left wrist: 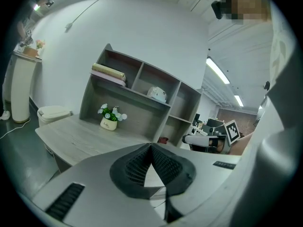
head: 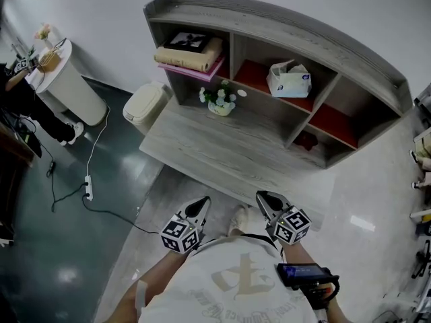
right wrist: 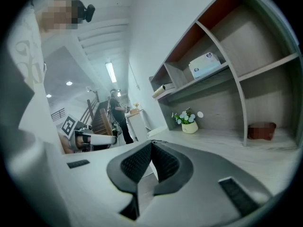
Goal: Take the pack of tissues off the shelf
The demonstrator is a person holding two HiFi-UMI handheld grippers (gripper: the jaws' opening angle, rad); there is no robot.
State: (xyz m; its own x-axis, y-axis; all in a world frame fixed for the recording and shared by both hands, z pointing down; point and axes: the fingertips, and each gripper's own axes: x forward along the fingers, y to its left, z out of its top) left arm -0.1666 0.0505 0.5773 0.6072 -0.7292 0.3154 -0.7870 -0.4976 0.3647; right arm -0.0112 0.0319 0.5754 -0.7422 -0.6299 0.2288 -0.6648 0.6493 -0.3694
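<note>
Since nothing is gripped yet, step in hand: the approach is judged to be under way, with both grippers held low at the near edge of the desk, well apart from the shelf.
Left gripper: jaws are pressed together with nothing between them, as seen in the left gripper view; it is pointed toward the shelf.
Right gripper: jaws are likewise pressed together and nothing is pinched.
Next move: a reach across the desk and up to the upper middle compartment is called for. The jaws of the chosen gripper must be spread before they are set around the pack, then closed so that the pack can be drawn out clear of the dividers.
Bin: it is stood on the floor just left of the desk with its lid closed; its contents cannot be seen.
Upper left compartment: a stack of books is laid flat.
Lower left bay: a flower pot is stood on the desk.
Upper middle compartment: the pack of tissues is set alone on the red floor, with a tissue standing out of its top.
Upper right compartment: nothing is seen on its red floor.
Lower right bay: a small red-brown box is set near the back.
</note>
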